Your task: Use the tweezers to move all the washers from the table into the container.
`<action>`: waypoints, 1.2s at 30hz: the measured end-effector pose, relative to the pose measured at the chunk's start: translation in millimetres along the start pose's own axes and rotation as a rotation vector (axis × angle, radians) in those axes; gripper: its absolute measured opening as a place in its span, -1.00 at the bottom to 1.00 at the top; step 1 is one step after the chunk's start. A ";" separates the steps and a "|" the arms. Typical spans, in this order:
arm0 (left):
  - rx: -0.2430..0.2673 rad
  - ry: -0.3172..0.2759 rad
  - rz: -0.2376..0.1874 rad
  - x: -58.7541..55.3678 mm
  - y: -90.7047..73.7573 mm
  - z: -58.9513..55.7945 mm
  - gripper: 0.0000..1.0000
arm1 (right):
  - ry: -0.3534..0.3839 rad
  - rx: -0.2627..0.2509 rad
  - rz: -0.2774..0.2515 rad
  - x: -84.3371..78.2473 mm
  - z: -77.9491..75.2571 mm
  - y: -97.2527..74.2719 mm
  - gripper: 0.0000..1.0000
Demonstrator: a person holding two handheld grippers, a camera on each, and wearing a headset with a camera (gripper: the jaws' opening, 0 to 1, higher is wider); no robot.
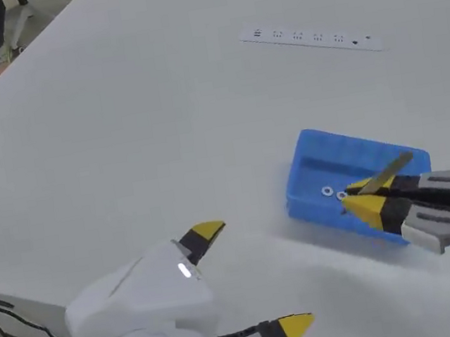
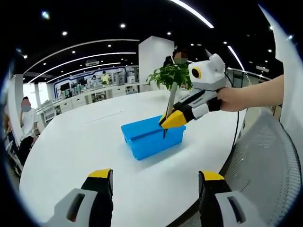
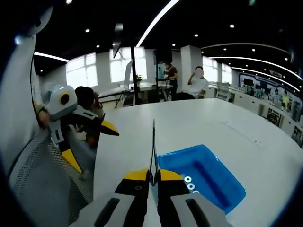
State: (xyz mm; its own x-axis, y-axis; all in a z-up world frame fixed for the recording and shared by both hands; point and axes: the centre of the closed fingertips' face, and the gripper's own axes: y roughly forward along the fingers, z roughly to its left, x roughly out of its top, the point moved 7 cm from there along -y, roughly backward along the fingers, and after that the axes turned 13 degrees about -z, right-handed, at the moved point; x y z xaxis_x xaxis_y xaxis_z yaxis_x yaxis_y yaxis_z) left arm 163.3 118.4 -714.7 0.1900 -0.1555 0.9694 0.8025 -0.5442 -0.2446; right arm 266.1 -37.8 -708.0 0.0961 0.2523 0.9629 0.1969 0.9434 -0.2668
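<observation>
Nearest us is the left gripper (image 1: 254,277). Its yellow-tipped fingers (image 1: 207,232) are spread wide with nothing between them, and they hover above the bare white counter (image 1: 118,133). Ahead of those fingers and off to their right sits the blue container (image 1: 297,183).

The right gripper (image 1: 363,199) has its fingers pressed together on the tweezers (image 1: 391,171), clamping them partway along their length. In the left gripper view a short dark end pokes below the fingertips into the container. We cannot tell whether it holds anything.

A few small washers (image 1: 328,191) lie on the container floor, just beside the right fingertips. We see none on the counter.

We judge the washers to be light, stiff and thin. They look slippery enough to skate away or flip if pinched flat. The surest hold is probably across the ring, with one tweezer point through the hole and the other outside the rim. The tweezers look slim and springy, so they could twist between the fingers under a hard squeeze.
</observation>
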 end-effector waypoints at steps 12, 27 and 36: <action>0.000 0.003 0.005 -0.8 0.7 0.5 0.47 | -0.110 0.149 0.358 -49.8 23.4 -11.3 -0.96; 0.001 0.003 0.017 -2.2 0.4 0.6 0.46 | -0.220 0.214 0.322 -68.0 36.2 21.6 -0.96; -0.003 0.002 0.017 -2.4 0.3 0.5 0.46 | -0.253 0.233 0.340 -68.3 34.0 15.4 -0.93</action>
State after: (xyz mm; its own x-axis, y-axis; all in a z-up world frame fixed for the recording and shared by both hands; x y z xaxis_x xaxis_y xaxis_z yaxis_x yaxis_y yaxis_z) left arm 163.3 119.0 -717.1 0.2022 -0.1662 0.9652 0.7973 -0.5444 -0.2607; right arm 229.4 -33.2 -776.4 -0.1288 0.5717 0.8103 -0.0307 0.8144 -0.5795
